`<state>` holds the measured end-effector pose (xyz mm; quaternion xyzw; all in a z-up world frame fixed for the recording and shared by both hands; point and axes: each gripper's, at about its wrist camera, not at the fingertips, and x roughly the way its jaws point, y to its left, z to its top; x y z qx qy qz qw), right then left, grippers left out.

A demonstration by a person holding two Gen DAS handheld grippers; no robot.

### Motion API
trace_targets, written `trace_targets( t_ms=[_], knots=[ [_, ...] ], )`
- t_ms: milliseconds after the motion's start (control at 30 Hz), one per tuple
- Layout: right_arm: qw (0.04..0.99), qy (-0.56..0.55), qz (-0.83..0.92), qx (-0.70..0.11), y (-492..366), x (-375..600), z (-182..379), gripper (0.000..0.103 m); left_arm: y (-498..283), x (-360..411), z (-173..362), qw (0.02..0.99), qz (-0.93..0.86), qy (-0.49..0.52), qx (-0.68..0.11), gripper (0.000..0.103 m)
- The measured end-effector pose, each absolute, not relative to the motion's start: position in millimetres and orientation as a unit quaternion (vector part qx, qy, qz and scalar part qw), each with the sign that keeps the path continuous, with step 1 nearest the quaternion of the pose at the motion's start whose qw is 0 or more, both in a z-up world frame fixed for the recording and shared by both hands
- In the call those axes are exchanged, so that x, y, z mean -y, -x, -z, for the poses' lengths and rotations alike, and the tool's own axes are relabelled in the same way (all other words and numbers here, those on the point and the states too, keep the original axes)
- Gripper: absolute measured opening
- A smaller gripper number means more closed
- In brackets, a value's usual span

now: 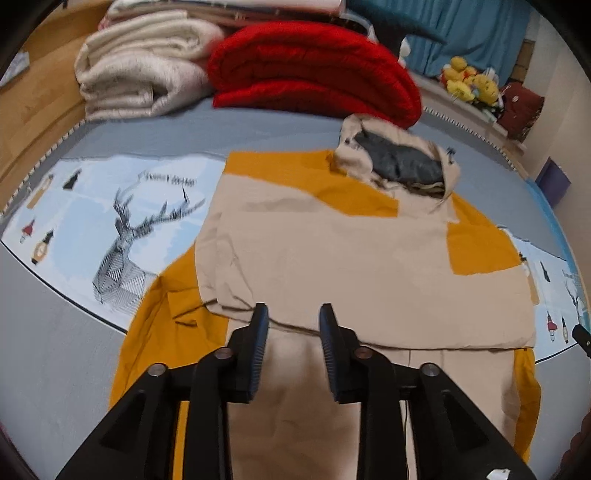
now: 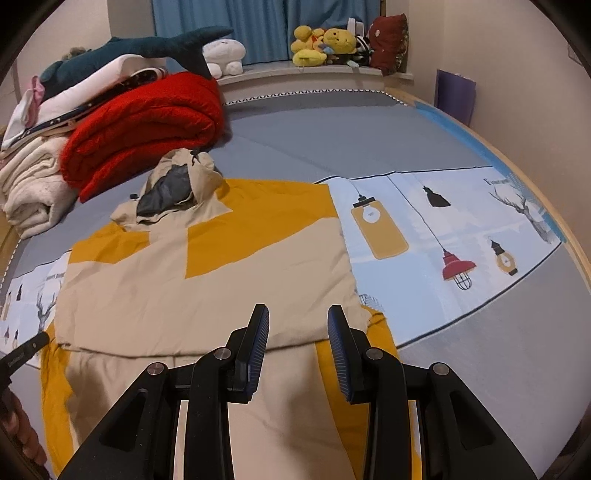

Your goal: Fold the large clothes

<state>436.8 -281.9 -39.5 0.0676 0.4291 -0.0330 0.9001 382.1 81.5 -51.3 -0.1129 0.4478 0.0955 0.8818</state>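
A beige and mustard hooded jacket lies flat on the bed, with one beige layer folded over its body; the fold's edge runs across just under both grippers. Its hood with grey lining points toward the far pillows. My left gripper hovers above the fold edge, open, with nothing between its fingers. In the right wrist view the same jacket spreads out to the left, and my right gripper hangs open and empty over its right corner. The tip of the left gripper shows at the left border, over a hand.
A rolled red blanket and a folded cream blanket lie beyond the hood. A printed sheet with lamps and deer covers the grey bed. Plush toys sit on the ledge by the blue curtain.
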Motion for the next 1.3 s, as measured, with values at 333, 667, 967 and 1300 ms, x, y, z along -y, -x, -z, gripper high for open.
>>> trace_targets(
  t_ms=[333, 667, 967, 1300],
  knots=[
    [0.909, -0.068, 0.023, -0.41, -422.2, 297.5, 28.2, 0.035, -378.4, -70.2, 25.5, 0.914, -0.067, 0.084, -0.392, 0.038],
    [0.9, -0.068, 0.009, -0.431, -443.7, 310.4, 30.2, 0.034, -471.9, -85.8, 15.4, 0.908, -0.07, 0.105, -0.398, 0.038],
    [0.895, -0.032, 0.007, -0.444, -462.7, 304.0, 46.4, 0.012, -638.5, -76.6, 40.4, 0.9, -0.05, 0.073, -0.426, 0.032],
    [0.877, -0.034, -0.002, -0.479, -476.9, 302.5, 76.4, 0.012, -772.3, -82.5, 90.5, 0.871, -0.026, 0.104, -0.48, 0.035]
  ],
)
